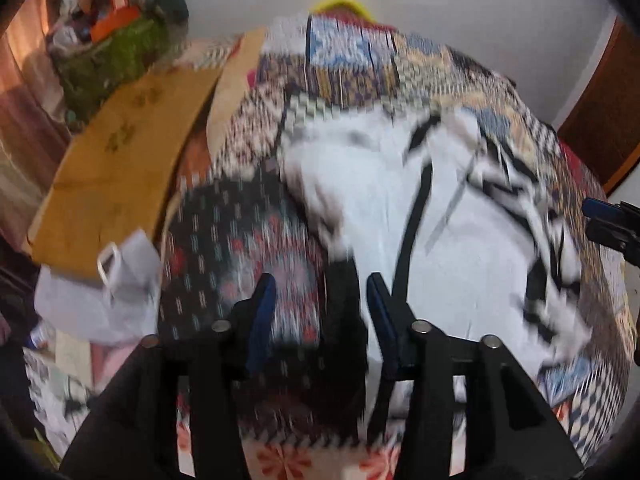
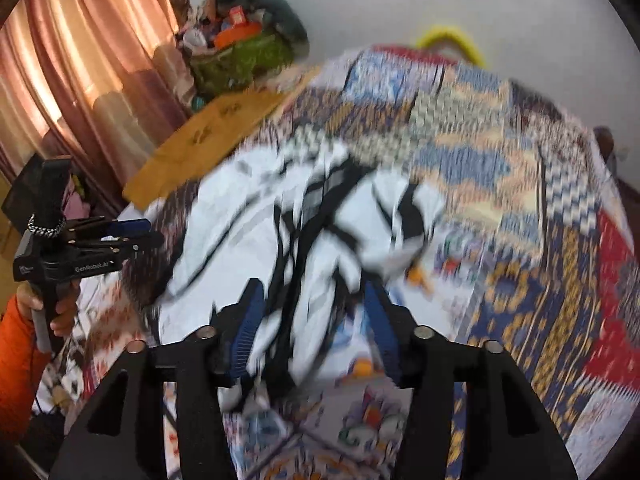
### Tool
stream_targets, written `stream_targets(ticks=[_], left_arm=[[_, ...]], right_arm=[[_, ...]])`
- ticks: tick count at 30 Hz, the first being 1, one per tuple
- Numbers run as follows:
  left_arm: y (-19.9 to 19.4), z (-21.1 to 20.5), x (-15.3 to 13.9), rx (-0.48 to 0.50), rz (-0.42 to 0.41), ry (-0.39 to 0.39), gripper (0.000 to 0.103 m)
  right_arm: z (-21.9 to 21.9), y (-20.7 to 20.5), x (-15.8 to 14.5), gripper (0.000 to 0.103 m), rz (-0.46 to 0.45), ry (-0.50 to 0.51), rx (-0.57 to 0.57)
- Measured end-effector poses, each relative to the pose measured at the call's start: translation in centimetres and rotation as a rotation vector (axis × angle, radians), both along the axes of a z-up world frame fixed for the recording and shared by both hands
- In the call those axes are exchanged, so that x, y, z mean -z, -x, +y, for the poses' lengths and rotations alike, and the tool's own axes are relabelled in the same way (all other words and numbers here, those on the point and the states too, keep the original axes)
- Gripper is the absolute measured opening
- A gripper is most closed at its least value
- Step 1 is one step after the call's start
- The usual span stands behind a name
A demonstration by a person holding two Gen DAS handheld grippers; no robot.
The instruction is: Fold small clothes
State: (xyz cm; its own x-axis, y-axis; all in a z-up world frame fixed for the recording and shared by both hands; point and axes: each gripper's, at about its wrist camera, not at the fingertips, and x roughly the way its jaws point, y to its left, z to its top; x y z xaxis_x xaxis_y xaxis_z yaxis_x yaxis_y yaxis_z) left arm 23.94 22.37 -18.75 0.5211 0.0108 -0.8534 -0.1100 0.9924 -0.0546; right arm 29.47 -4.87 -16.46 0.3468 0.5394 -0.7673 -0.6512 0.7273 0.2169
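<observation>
Both views are motion-blurred; fine detail of the cloth cannot be resolved. The white garment with black stripes (image 1: 460,216) lies spread and rumpled on the patchwork bedspread (image 1: 352,68); in the right wrist view the same garment (image 2: 248,216) occupies the middle of the bed, with its black-banded folds bunched toward the centre.

Left gripper (image 1: 322,316): jaws parted, blue pads facing each other across a clear gap; the left pad sits over the dark patterned patch of the bedspread, the right pad over the garment's near edge; a dark strip of cloth lies in the gap, but the pads do not press on it. Right gripper (image 2: 314,316): jaws likewise parted; striped cloth is visible between the blue pads, yet neither pad clamps it, and whether the fabric brushes a pad cannot be determined through the blur.

In the right wrist view the left gripper appears at the left edge, held by a hand (image 2: 60,312) emerging from an orange sleeve (image 2: 16,364).

Surroundings: a flat brown cardboard sheet (image 1: 120,160) lies at the bed's far-left side; a green basket (image 2: 244,60) heaped with items stands beyond it; pink curtains (image 2: 72,72) hang at the left.
</observation>
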Motion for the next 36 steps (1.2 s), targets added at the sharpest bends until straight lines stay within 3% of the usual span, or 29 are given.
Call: stream_targets(ticks=[4,7,8,11,15,17,19,24,27,31,36], left_arm=[[-4.7,0.4,0.2,-0.003,0.002,0.063,0.051],[-7.6,0.4,1.7,-0.001,0.044,0.103,0.05],[-8.5,0.4,2.2,-0.007,0.054,0.1,0.045],[-10.2,0.4,3.0,-0.018,0.041,0.036,0.04],[-11.3,1.0,3.8,-0.046,0.017,-0.145,0.04],[-11.4,1.8,4.2,-0.069,0.021,-0.203,0.039],[-11.2,2.8,4.3,-0.085,0.028,-0.202,0.039],[-8.6,3.5,2.7,-0.064,0.004,-0.032,0.039],[-7.1,2.0,2.3,-0.027,-0.002,-0.007,0.041],[-6.7,0.5,3.9,-0.039,0.053,-0.108,0.043],[-6.2,1.7,5.1,-0.104,0.098,-0.16,0.046]], right_arm=[[2.9,-2.2,-0.2,0.051,-0.039,0.0,-0.022],[4.8,-3.9,1.2,0.051,-0.004,0.01,-0.034],[5.3,-4.5,1.9,0.051,0.011,0.021,-0.036],[6.1,-6.0,3.8,0.051,0.038,0.069,-0.036],[6.0,-6.8,6.4,0.051,0.075,0.124,-0.04],[5.5,-6.8,6.9,0.051,0.085,0.121,-0.036],[5.0,-6.8,6.8,0.051,0.096,0.102,-0.027],[4.1,-5.8,4.8,0.051,0.062,0.062,-0.007],[3.8,-5.0,3.9,0.051,0.056,0.033,-0.009],[4.6,-3.7,4.8,0.051,0.071,0.057,-0.041],[4.4,-3.4,6.5,0.051,0.103,0.106,-0.033]])
